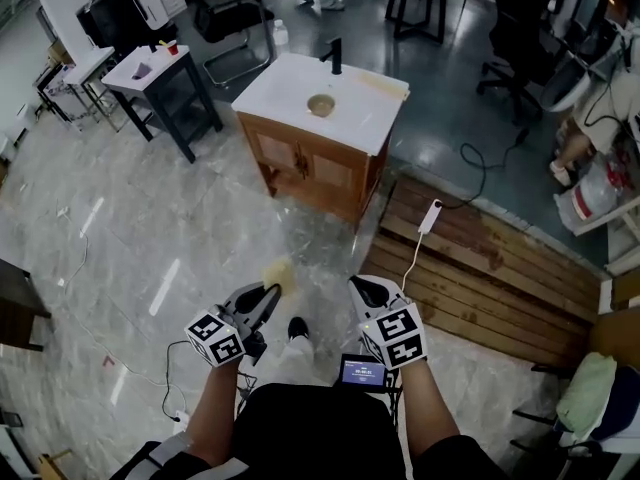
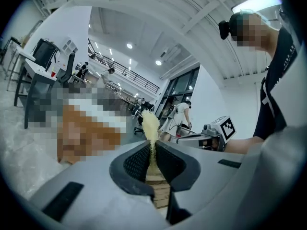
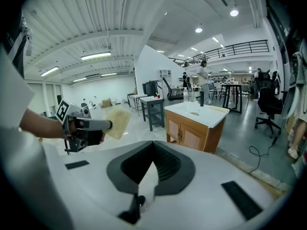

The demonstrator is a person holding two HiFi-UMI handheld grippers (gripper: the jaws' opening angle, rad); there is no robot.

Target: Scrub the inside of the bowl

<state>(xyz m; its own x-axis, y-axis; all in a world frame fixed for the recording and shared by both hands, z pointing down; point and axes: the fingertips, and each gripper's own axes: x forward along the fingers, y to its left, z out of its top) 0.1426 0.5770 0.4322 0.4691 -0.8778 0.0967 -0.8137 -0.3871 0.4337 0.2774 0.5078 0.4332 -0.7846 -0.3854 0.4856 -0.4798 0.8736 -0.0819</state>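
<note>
The bowl [image 1: 321, 105] sits on the white counter [image 1: 375, 118], well apart at 12 o'clock from the left tongs [image 1: 271, 292], clamped on a yellow sponge [image 1: 280, 272], and the right tongs [image 1: 362, 286], closed on nothing.

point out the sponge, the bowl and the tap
sponge [image 1: 281, 273], head view, middle of its yellow face
bowl [image 1: 321, 105], head view, its hollow inside
tap [image 1: 336, 56], head view, black upright stem
</note>
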